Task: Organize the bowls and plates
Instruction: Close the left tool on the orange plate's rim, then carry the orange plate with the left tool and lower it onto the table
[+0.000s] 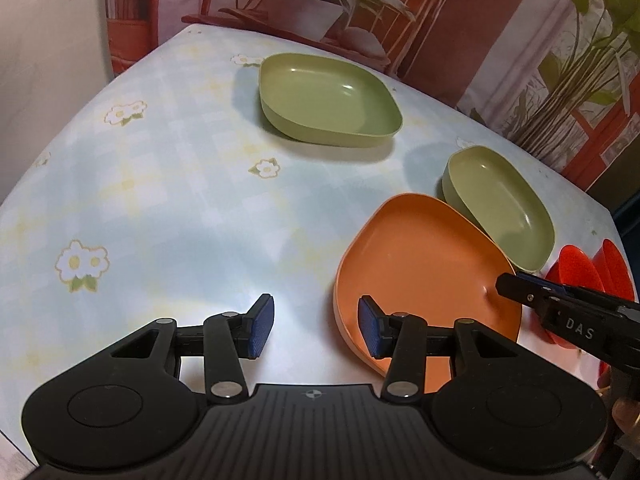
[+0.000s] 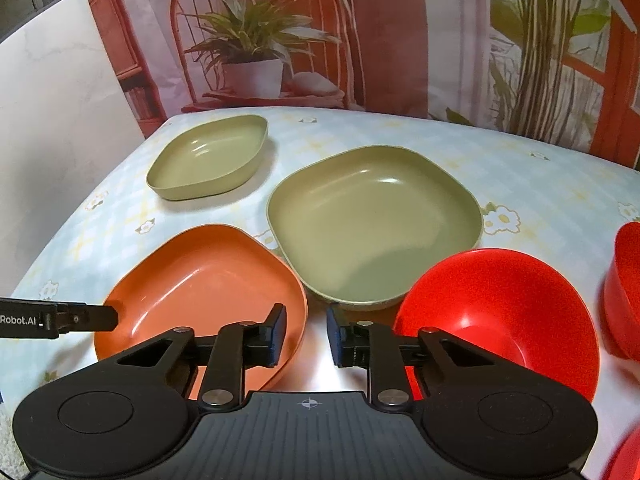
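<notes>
An orange plate [image 1: 424, 268] lies at the table's near side, also in the right wrist view [image 2: 204, 280]. A small green plate [image 1: 328, 98] [image 2: 208, 158] lies at the far left. A larger green plate [image 1: 500, 204] [image 2: 372, 220] lies beyond the orange one. A red bowl [image 2: 496, 312] [image 1: 576, 272] stands right of them, a second red bowl [image 2: 624, 292] further right. My left gripper [image 1: 316, 326] is open and empty, its right finger over the orange plate's near rim. My right gripper [image 2: 306, 334] is open and empty, between the orange plate and the red bowl.
The table [image 1: 180, 200] has a pale blue flowered cloth. A backdrop [image 2: 360, 40] printed with plants and a chair stands behind the far edge. A white wall [image 2: 52, 100] is at the left. Part of another red object [image 2: 628, 460] shows at the lower right.
</notes>
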Demonstrator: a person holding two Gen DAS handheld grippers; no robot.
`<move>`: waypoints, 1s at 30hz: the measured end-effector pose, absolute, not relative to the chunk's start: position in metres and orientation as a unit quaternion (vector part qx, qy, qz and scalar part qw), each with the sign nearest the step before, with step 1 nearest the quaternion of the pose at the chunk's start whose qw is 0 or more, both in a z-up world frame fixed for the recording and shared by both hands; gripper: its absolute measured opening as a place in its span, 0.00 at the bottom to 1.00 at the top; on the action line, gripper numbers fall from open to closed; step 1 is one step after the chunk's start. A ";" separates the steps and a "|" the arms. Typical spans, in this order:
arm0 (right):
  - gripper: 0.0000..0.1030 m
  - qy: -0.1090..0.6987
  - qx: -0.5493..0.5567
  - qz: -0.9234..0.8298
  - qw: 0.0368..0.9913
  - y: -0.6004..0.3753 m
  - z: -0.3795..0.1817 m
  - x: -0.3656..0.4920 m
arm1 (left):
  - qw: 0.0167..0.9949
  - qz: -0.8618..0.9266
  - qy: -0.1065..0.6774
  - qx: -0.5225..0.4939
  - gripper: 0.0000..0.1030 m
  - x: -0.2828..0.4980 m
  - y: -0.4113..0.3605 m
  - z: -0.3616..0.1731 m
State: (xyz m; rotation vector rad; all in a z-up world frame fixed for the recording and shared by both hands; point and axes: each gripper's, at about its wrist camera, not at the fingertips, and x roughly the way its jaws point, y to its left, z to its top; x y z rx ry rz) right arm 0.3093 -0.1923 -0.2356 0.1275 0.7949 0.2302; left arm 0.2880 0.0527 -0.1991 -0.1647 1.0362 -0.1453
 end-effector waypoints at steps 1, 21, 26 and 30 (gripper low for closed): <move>0.13 0.386 0.061 0.112 0.914 -0.192 -0.236 0.310 | 0.862 -0.071 0.496 -0.081 0.47 0.287 0.052 -0.200; 0.06 0.388 0.072 0.125 0.910 -0.191 -0.237 0.298 | 0.870 -0.087 0.480 -0.073 0.13 0.281 0.041 -0.201; 0.06 0.384 0.080 0.124 0.911 -0.192 -0.233 0.295 | 0.875 -0.091 0.471 -0.066 0.13 0.278 0.043 -0.195; 0.06 0.376 0.079 0.125 0.915 -0.191 -0.226 0.292 | 0.879 -0.095 0.464 -0.056 0.13 0.279 0.042 -0.188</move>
